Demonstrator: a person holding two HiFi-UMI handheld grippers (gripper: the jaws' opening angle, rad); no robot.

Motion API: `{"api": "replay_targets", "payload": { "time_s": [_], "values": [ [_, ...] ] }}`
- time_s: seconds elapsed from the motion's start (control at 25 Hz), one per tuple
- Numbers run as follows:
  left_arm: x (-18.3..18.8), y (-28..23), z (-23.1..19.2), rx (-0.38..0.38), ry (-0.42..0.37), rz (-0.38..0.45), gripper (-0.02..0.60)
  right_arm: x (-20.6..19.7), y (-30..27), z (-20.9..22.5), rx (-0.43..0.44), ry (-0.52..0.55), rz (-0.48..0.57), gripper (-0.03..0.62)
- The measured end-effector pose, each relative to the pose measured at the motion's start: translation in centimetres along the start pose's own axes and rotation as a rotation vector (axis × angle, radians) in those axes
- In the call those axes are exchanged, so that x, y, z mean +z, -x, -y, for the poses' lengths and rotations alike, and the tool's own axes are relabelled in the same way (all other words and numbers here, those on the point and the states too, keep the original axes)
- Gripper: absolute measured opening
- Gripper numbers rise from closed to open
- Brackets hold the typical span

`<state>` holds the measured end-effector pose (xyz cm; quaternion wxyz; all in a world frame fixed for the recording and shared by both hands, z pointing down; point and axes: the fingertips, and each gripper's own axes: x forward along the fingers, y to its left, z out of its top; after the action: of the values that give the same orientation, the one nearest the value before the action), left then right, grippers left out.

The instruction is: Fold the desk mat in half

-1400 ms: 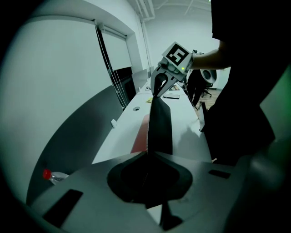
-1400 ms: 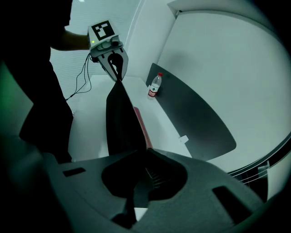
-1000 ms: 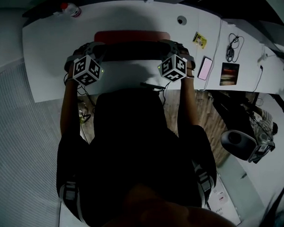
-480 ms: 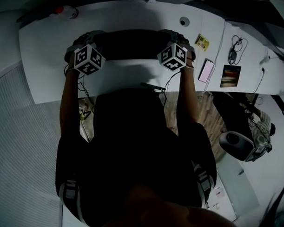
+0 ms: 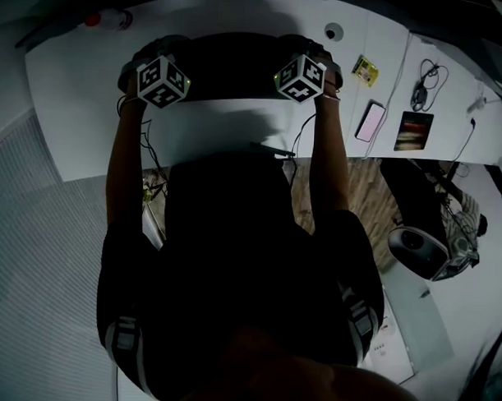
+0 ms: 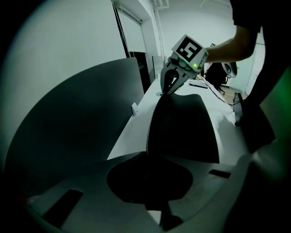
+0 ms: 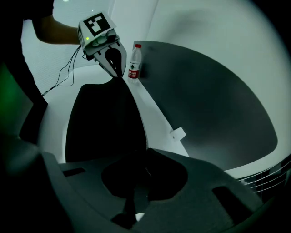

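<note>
Head view: on the white worktop (image 5: 73, 107) the dark mat (image 5: 231, 71) shows as a broad rectangle close to the far edge, about midway along it. The left tongs (image 5: 154, 54) sit at its left end and the right tongs (image 5: 315, 56) at its right end, each over a far corner of the mat. Their tips are hidden beneath the marker cubes (image 5: 163, 80). A clear, red-capped bottle (image 5: 109, 20) is near the far left corner. A phone (image 5: 372, 120) lies to the right of the mat, apart from it.

Left gripper view: the left tongs are pressed together on the mat's thin edge. That edge runs straight away from them to the right tongs, whose pointed jaws are likewise closed on the mat's other corner. The sheet is smooth, matte and near-black, with a fine seam along the pinched edge. It stands there as a ridge and slopes in a soft curve toward the worktop's near edge. A dark curved panel (image 6: 68, 118) rises along the far edge.

Right gripper view: the right tongs pinch the same edge, which leads to the left tongs. The bottle stands upright just beyond them, by the panel. A small white tag (image 7: 178, 133) sits on the bare strip between mat and panel.
</note>
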<state>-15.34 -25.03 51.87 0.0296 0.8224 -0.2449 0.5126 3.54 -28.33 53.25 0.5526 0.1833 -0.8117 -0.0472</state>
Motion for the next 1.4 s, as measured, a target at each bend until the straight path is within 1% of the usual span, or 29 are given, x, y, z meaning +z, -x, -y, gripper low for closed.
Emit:
{"api": "replay_targets", "payload": {
  "time_s": [0.2,0.4,0.72,0.88,1.0,1.28,1.4],
  "values": [
    [-0.6,-2.2,-0.4,0.010,0.025,-0.006,0.015,-1.1,-2.3,0.3,0.005,-0.038,-0.022,0.012],
    [-1.2,-4.1,-0.7,0.021,0.043,-0.023,0.015,-1.6,-4.1,0.3,0.015,-0.046,-0.041,0.012],
    [-2.5,-6.1,-0.9,0.001,0.071,-0.059,0.015,-1.7,-6.1,0.3,0.036,-0.046,-0.067,0.012],
    [-3.3,-7.2,-0.9,-0.004,0.071,-0.089,0.015,-1.8,-7.1,0.3,0.030,-0.045,-0.077,0.012],
    [-3.7,-7.8,-1.0,-0.006,0.087,-0.096,0.015,-2.0,-7.7,0.2,0.025,-0.049,-0.082,0.012],
    [-4.2,-9.0,-1.6,0.036,0.094,-0.108,0.015,-2.1,-8.7,0.5,0.001,-0.075,-0.089,0.014],
    [-4.6,-9.6,-1.8,0.053,0.114,-0.115,0.017,-2.2,-9.2,0.7,-0.012,-0.083,-0.097,0.035]
  ]
}}
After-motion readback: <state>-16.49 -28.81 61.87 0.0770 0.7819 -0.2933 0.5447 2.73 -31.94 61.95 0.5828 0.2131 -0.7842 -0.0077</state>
